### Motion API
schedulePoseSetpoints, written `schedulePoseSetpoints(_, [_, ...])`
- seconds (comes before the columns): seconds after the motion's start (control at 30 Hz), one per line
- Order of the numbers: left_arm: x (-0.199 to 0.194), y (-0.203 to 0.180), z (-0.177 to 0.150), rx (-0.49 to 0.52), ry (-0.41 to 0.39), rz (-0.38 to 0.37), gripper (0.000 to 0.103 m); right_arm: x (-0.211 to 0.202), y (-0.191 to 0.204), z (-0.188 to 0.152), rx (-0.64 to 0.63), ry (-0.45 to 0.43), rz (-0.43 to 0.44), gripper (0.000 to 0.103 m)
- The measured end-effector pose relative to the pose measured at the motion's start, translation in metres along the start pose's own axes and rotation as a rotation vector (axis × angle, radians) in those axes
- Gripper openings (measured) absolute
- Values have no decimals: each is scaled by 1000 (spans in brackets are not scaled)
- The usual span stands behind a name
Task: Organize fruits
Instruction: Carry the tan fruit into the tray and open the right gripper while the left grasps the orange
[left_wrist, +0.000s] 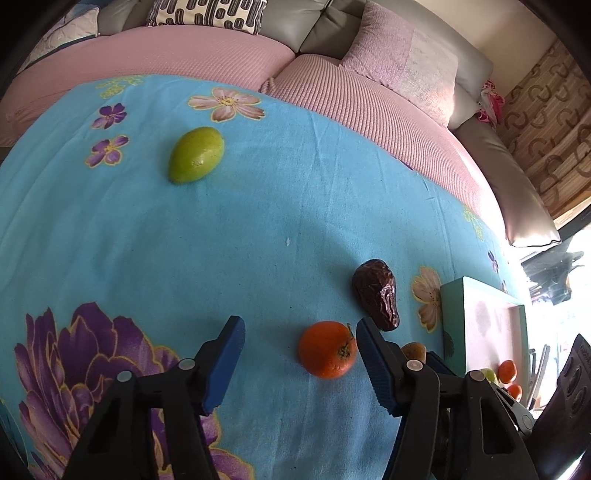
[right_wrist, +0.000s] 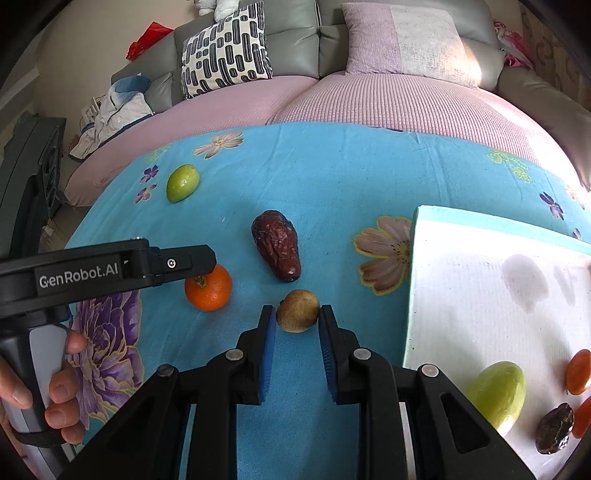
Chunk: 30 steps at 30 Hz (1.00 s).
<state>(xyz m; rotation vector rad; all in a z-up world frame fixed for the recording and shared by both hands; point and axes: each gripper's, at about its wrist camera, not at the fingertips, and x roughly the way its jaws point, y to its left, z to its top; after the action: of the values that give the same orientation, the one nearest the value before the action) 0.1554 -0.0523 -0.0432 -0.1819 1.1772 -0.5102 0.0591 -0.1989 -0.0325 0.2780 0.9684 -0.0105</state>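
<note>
— Right wrist view: what sits between the right gripper (right_wrist: 297, 326) fingers?
— A small round tan-brown fruit (right_wrist: 297, 311) on the blue floral cloth (right_wrist: 332, 177); the jaws flank it, slightly apart, not clamped.
— And the left gripper (left_wrist: 299, 365)?
— Wide open, holding nothing, the orange (left_wrist: 327, 349) just inside its right finger.
— Room around?
— Wrinkled dark date (right_wrist: 277, 245) just beyond, green fruit (right_wrist: 183, 183) far left, white tray (right_wrist: 461, 295) at right.
</note>
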Motion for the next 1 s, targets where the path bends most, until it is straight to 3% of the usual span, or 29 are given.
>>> schedulePoseSetpoints(0.1, [3, -5, -3, 2, 12, -23, 64, -8, -4, -1, 3, -11, -40, 25])
schedulePoseSetpoints(0.23, [6, -12, -7, 23, 27, -20, 50, -18, -10, -3, 14, -23, -61, 25])
schedulePoseSetpoints(0.47, [6, -18, -11, 37, 30, -10, 47, -27, -15, -2, 29, -35, -74, 25])
schedulePoseSetpoints(0.63, [7, -17, -12, 39, 28, 3, 39, -32, -17, -1, 38, -45, -75, 25])
schedulePoseSetpoints(1.0, [1, -17, -11, 34, 6, -7, 37, -36, -18, 1, 51, -61, -72, 25])
